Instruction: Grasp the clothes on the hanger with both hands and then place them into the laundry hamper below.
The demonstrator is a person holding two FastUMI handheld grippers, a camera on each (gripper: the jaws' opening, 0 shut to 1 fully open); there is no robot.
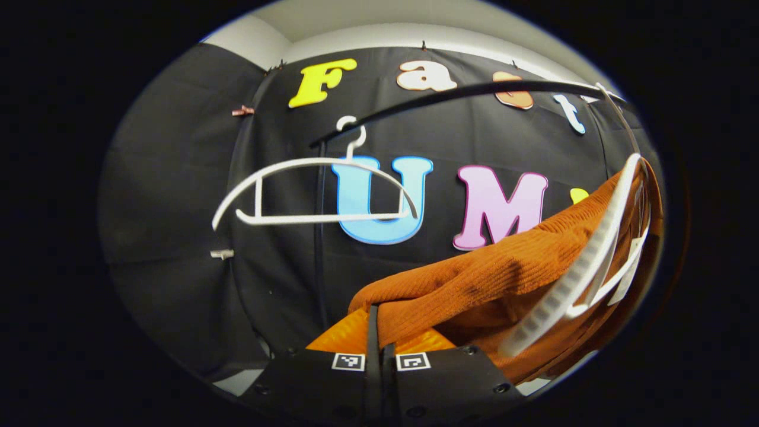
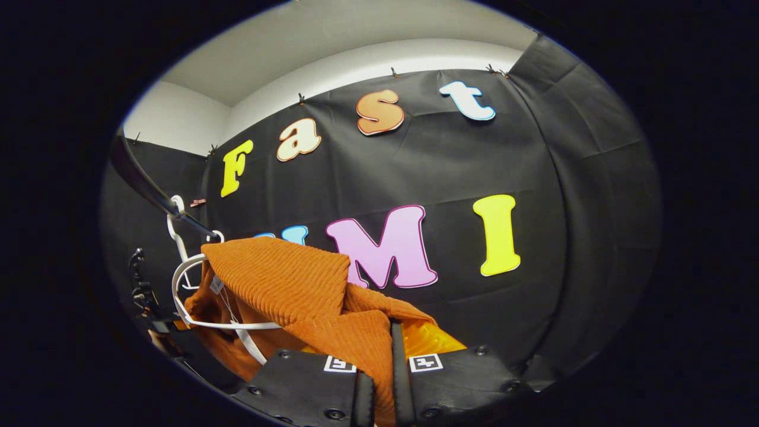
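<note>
I have the orange sweater pinched in both the left gripper and the right gripper, each pair of fingers closed on a fold near a shoulder. It is soft, ribbed and light, still draped over its white hanger on the rail. An empty hanger hangs beside. I judge it will sag between grips. The hamper is out of frame.
</note>
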